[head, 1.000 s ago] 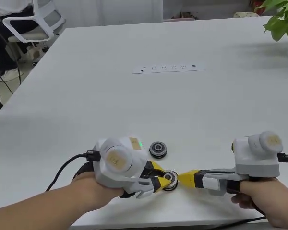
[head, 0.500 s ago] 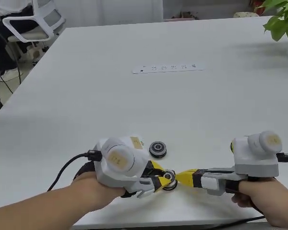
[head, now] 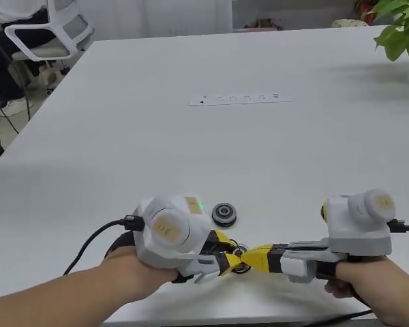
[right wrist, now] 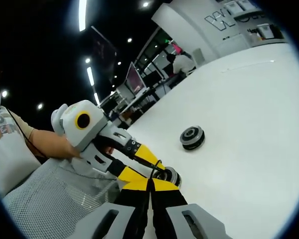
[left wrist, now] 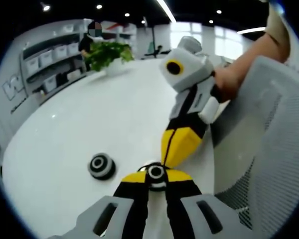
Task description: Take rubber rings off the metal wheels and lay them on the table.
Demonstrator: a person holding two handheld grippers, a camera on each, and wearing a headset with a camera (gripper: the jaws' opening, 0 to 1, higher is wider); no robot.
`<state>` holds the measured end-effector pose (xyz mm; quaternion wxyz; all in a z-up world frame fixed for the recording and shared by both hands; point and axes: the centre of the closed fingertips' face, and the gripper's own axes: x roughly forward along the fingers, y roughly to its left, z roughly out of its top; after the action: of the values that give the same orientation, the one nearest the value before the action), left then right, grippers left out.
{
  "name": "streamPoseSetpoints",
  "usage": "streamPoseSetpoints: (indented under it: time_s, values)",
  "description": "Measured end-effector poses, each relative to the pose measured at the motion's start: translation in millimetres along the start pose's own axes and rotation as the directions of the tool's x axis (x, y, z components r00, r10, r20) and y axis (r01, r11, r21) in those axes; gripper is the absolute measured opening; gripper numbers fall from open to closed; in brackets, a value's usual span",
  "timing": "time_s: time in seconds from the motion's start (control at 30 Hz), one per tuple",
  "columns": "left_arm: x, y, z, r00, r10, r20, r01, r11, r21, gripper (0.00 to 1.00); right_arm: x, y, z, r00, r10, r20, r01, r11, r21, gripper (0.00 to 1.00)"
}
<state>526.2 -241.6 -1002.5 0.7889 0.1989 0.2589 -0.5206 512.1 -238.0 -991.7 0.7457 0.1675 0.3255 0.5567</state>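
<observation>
**Both grippers meet at one wheel near the table edge**

The left gripper (left wrist: 155,179) is clamped narrow on a wheel (left wrist: 156,172), one yellow jaw on each side, holding it just above the table (head: 191,143) close to the near edge. The right gripper (right wrist: 150,183) points straight at it from the opposite side. Its jaws are pressed together, with the tips touching the wheel's rim. Whether any rubber is pinched between them I cannot tell; a thin dark arc shows just beyond the tips in the right gripper view.

A second wheel (head: 224,213) lies flat on the table just beyond the two grippers, apart from them, its dark ring on. Farther back sits a power strip (head: 240,99), and a plant (head: 399,30) is at the far right corner.
</observation>
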Motion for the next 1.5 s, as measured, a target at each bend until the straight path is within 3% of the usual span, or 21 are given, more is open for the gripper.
streamPoseSetpoints:
  time_s: [0.3, 0.8, 1.07, 1.27, 1.5]
  values:
    - [0.3, 0.4, 0.6, 0.9999, 0.004, 0.012, -0.004, 1.0, 0.002, 0.12, -2.6, -10.4, 0.1, 0.9989, -0.046, 0.003, 0.046, 0.998, -0.04, 0.0]
    - [-1.3, -2.3, 6.0, 0.9994, -0.029, 0.019, 0.028, 0.999, 0.026, 0.18, -4.4, -13.3, 2.9, 0.9983, -0.055, 0.02, 0.056, 0.998, -0.03, 0.0]
    - [-14.5, -9.4, 13.6, 0.9968, -0.071, 0.036, 0.07, 0.997, 0.027, 0.23, -7.8, -11.2, 7.8, 0.9982, -0.049, 0.035, 0.05, 0.998, -0.023, 0.0]
    - [-29.0, -11.2, 21.9, 0.9949, -0.077, 0.066, 0.076, 0.997, 0.014, 0.33, -10.6, -8.9, 10.8, 0.9983, -0.041, 0.042, 0.042, 0.999, -0.021, 0.0]
    - [-47.3, -8.1, 20.6, 0.9952, -0.066, 0.072, 0.066, 0.998, 0.0, 0.44, -10.6, -3.7, 17.9, 0.9982, -0.029, 0.052, 0.031, 0.999, -0.023, 0.0]
